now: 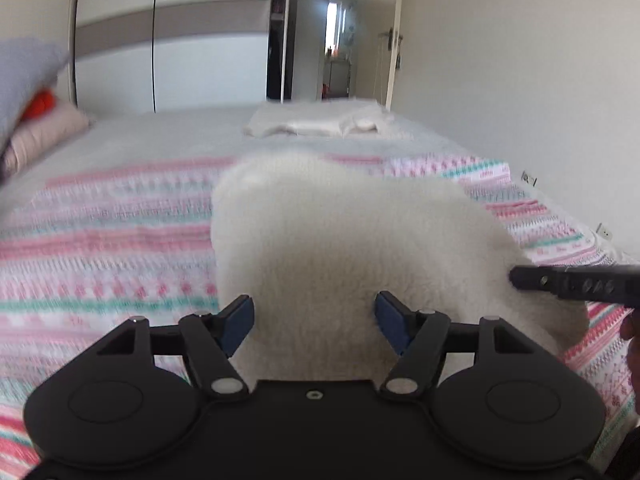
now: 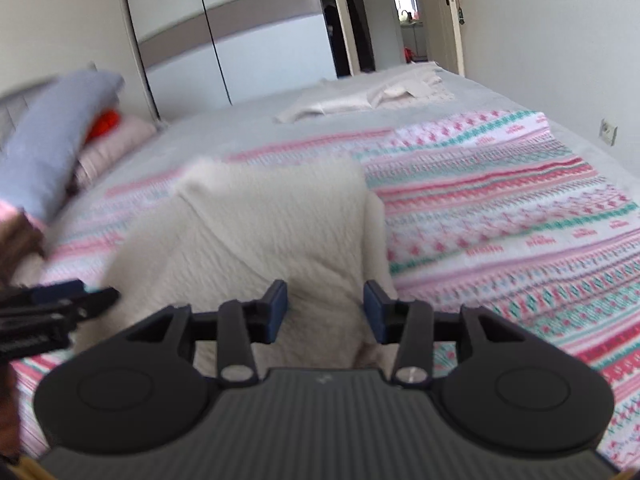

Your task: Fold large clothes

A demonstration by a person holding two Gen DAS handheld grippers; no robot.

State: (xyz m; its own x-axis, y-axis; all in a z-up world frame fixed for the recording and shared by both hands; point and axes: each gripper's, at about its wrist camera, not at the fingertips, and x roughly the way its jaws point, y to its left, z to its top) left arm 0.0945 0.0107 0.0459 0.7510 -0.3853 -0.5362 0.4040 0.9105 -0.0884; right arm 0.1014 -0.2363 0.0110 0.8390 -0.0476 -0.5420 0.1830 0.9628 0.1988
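A cream knitted sweater (image 1: pixel 340 240) lies folded into a compact bundle on the striped bedspread (image 1: pixel 112 240). My left gripper (image 1: pixel 314 322) is open, its blue-padded jaws standing wide on either side of the sweater's near edge. My right gripper (image 2: pixel 325 312) is open too, jaws either side of the sweater (image 2: pixel 272 232) from the other side. The right gripper's finger (image 1: pixel 576 282) shows in the left wrist view, against the sweater's right edge. The left gripper's fingers (image 2: pixel 64 300) show at the left of the right wrist view.
A second folded white garment (image 1: pixel 320 122) lies at the far end of the bed. Pillows, blue-grey (image 2: pixel 52 148), pink and orange, are piled at the left. A wardrobe (image 2: pixel 240 40) and an open door stand beyond; the wall runs along the right.
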